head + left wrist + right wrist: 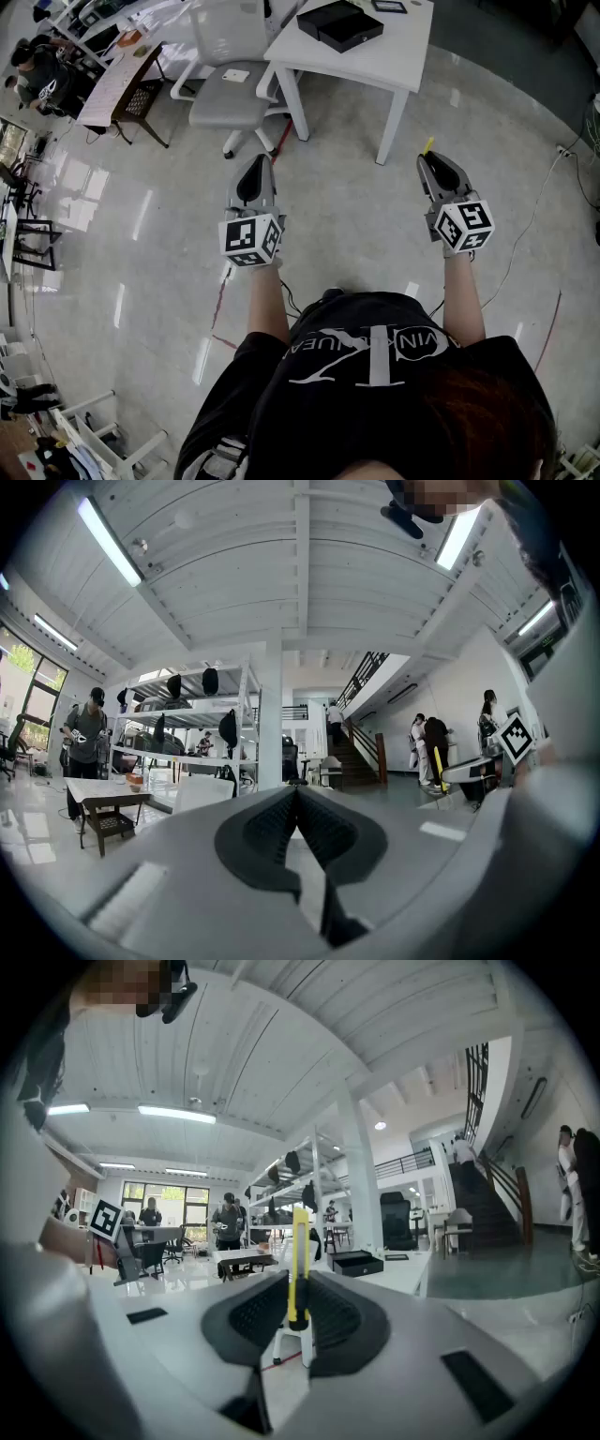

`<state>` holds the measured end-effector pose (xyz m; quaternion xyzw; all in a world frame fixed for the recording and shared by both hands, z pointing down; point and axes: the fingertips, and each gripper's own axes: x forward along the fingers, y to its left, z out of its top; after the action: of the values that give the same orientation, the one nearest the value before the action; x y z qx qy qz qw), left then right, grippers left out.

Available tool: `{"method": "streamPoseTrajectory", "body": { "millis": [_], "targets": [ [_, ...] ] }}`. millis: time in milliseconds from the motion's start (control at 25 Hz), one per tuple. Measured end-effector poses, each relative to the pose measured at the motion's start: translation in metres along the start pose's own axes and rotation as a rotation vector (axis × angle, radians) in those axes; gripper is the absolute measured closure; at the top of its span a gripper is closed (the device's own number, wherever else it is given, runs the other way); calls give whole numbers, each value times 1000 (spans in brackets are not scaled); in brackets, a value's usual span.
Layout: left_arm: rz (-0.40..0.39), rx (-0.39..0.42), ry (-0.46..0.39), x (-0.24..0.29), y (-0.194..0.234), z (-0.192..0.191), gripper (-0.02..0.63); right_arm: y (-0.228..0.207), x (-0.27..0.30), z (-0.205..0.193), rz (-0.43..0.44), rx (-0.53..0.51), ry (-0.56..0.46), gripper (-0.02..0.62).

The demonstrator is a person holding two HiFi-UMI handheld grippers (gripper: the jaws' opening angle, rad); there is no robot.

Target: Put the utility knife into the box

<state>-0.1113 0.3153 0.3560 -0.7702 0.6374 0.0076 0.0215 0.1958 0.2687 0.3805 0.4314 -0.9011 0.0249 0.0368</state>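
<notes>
A yellow utility knife (pixel 299 1258) stands upright between the dark pads of my right gripper (pixel 298 1290), which is shut on it. From the head view only its yellow tip (pixel 428 145) pokes out past the right gripper (pixel 427 157). The black box (pixel 339 23) lies on the white table (pixel 398 58) ahead, and the right gripper view shows the box (pixel 356 1262) beyond the knife. My left gripper (pixel 255 159) is held over the floor at the left. Its jaws meet with nothing between them (pixel 296 794).
A grey office chair (pixel 228 92) stands left of the table, ahead of the left gripper. A brown desk (pixel 120 80) and people are at the far left. Cables (pixel 539 211) run over the glossy floor at the right. A staircase (pixel 487 1194) shows far off.
</notes>
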Motion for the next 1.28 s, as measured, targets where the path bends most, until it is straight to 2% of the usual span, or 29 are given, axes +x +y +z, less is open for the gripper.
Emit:
{"method": "streamPoseTrajectory", "body": {
  "millis": [400,560,720,880,1080,1280],
  "targets": [
    [-16,-22,13,2,46,-10,595,22,27,5,-43,9,-18,520],
    [-14,-68,28,7,57,-21,595,30,30,-1,-45,-3,7,520],
    [-38,-77,52,17,52,-39,595,9,32,-15,-88,52,11,518],
    [-21,-65,70,34,65,-50,595,-14,56,-17,-104,75,-30,518],
    [36,-81,65,72,98,-49,595,-35,109,-12,-70,92,-48,518],
    [22,-72,53,130,102,-36,595,-62,160,2,-22,94,-46,518]
  ]
}}
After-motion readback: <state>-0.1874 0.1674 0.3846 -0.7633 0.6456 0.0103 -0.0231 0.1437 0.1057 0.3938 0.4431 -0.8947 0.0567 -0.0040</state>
